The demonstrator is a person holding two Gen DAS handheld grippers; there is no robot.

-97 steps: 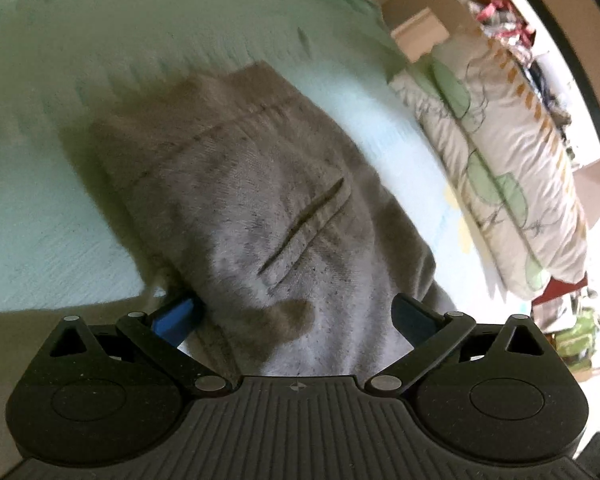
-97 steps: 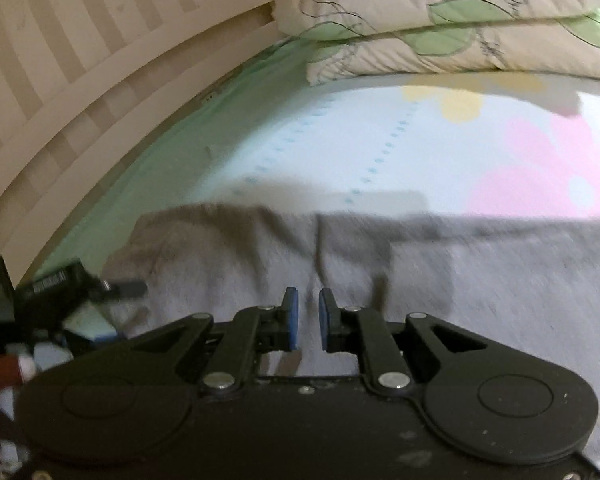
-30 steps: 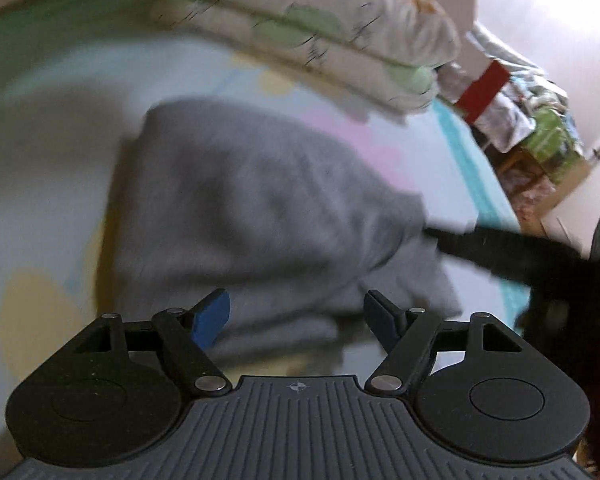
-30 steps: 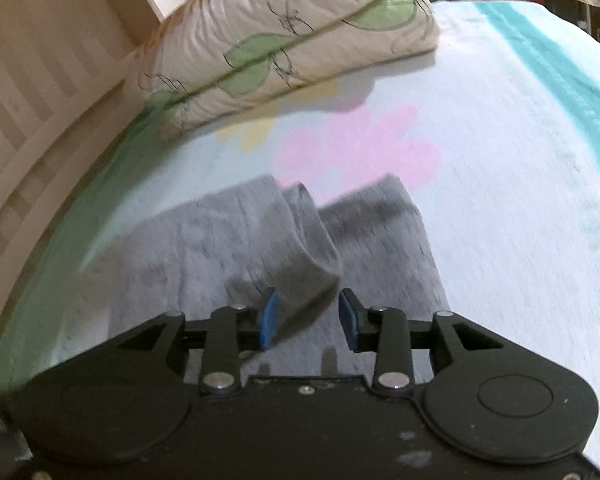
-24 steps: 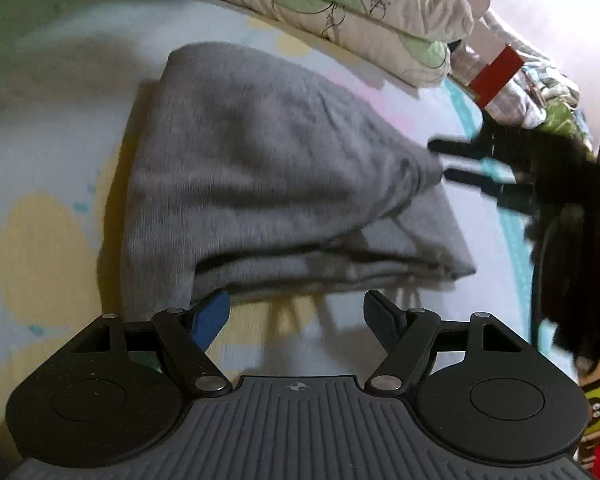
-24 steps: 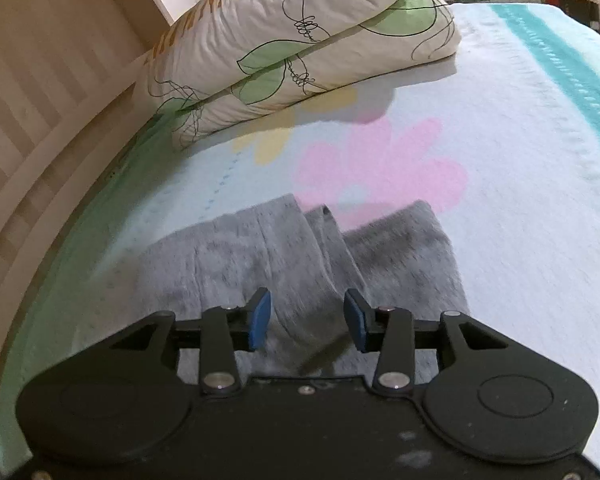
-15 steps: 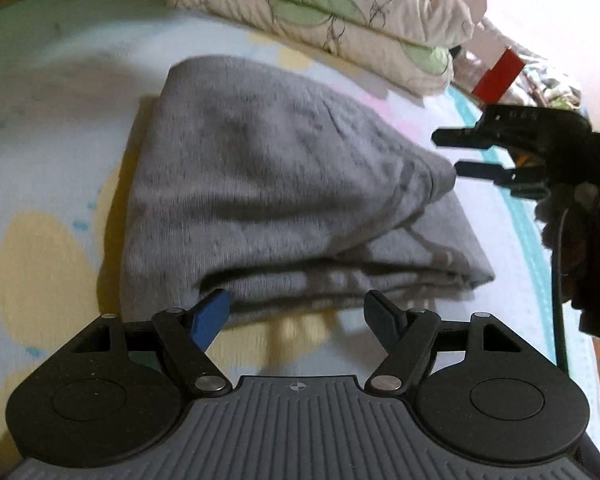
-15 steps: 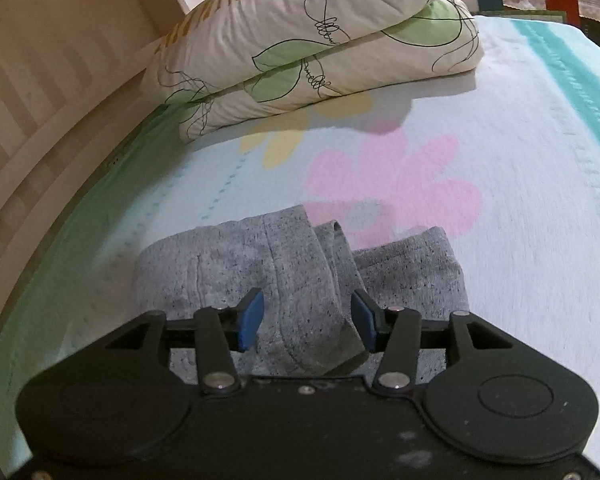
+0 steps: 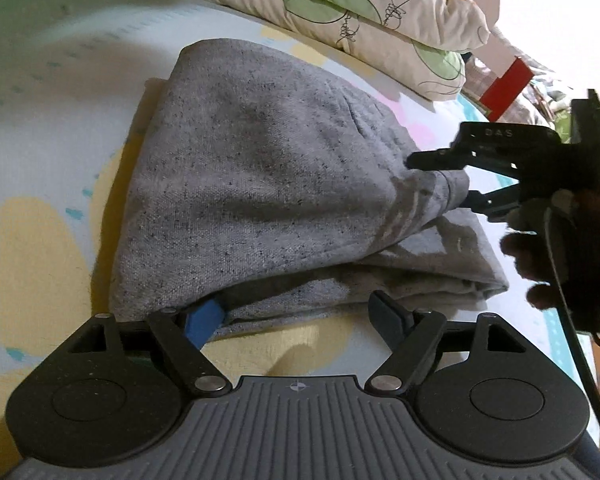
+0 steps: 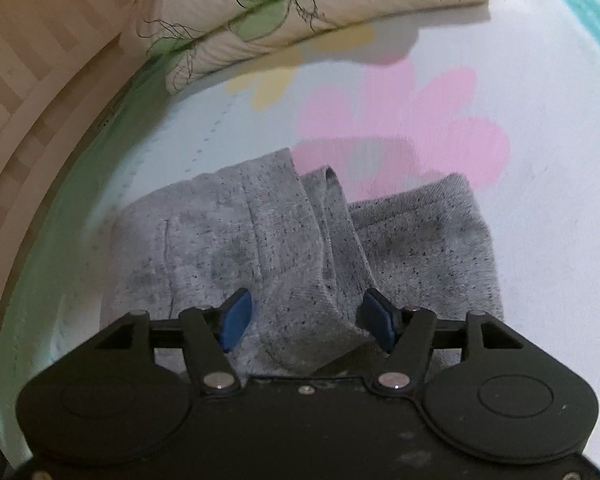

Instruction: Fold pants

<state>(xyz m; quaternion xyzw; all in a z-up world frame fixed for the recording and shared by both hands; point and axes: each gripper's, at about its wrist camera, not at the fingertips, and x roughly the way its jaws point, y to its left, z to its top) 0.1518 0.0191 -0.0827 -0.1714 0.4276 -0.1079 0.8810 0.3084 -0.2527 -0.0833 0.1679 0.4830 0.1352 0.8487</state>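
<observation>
Right gripper (image 10: 306, 318) jaws opening around raised fold of grey pants (image 9: 260, 184), near bed's pillow end; left gripper (image 9: 296, 316) jaws opening, unclamped at hem. Risk: released fold slumped crooked.

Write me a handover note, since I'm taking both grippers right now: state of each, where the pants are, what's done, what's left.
Left gripper: jaws opening, at the near edge of the grey pants, gripping nothing.
Right gripper: jaws opening, a raised flap of cloth between the pads, not pinched.
Pants: folded bundle on the flowered bedsheet, short of the pillows.
Done: main folds.
Left: probably flatten the flap, square the edges.
</observation>
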